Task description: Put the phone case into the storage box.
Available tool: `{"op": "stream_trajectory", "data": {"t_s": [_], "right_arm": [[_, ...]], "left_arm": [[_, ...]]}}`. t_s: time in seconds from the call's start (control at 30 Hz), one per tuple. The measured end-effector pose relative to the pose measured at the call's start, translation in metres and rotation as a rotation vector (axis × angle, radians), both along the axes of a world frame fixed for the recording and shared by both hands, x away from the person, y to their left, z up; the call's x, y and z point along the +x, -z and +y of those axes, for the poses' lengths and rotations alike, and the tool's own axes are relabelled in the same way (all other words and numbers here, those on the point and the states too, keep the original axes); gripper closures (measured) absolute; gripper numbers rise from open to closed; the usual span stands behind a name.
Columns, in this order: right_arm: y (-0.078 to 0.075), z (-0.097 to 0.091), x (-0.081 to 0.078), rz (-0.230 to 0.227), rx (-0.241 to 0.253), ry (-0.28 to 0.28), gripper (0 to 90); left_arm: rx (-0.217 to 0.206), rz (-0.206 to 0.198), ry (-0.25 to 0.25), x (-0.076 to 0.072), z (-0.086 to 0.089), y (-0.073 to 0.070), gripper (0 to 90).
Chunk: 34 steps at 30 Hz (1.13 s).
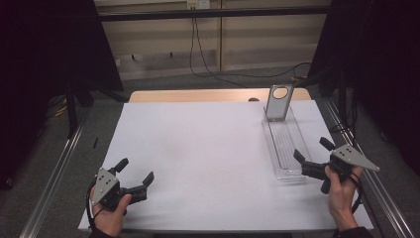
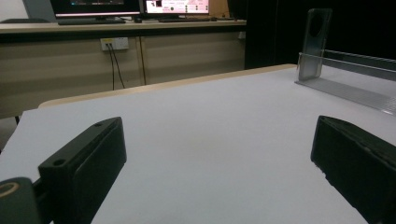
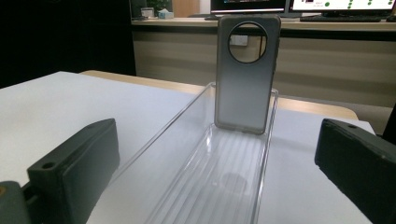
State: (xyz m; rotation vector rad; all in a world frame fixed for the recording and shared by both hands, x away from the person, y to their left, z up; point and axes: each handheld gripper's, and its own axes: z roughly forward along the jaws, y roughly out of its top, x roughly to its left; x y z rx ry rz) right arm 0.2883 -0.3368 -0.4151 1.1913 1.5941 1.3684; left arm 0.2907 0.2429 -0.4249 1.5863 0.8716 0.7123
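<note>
A grey phone case [image 1: 278,102] [image 3: 245,74] [image 2: 315,42] with a round camera hole stands upright at the far end of a clear plastic tray [image 1: 292,158] [image 3: 187,177] [image 2: 355,88] on the right of the white table. My right gripper [image 1: 313,150] [image 3: 219,172] is open at the tray's near end, its jaws on either side of the tray, with the case ahead. My left gripper [image 1: 135,169] [image 2: 215,163] is open near the table's front left, nothing between its jaws.
A white sheet [image 1: 198,158] covers the table, with a wooden strip [image 1: 198,95] showing at the far edge. Metal rails [image 1: 54,173] run along both sides. A cable [image 1: 208,69] hangs on the floor behind. Desks with monitors [image 2: 140,7] stand in the background.
</note>
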Motion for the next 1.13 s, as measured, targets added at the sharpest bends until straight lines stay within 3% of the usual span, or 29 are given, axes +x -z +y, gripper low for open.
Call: {"op": "stream_trajectory", "data": {"t_s": [0.7, 1.13], "right_arm": [[0.013, -0.011, -0.045, -0.02, 0.01, 0.044, 0.0], [0.019, -0.008, -0.042, -0.009, -0.014, 0.036, 0.0]], "left_arm": [[0.027, -0.002, -0.003, -0.006, 0.002, 0.001, 3.2], [0.026, 0.026, 0.0, -0.003, -0.002, 0.003, 3.2]]}}
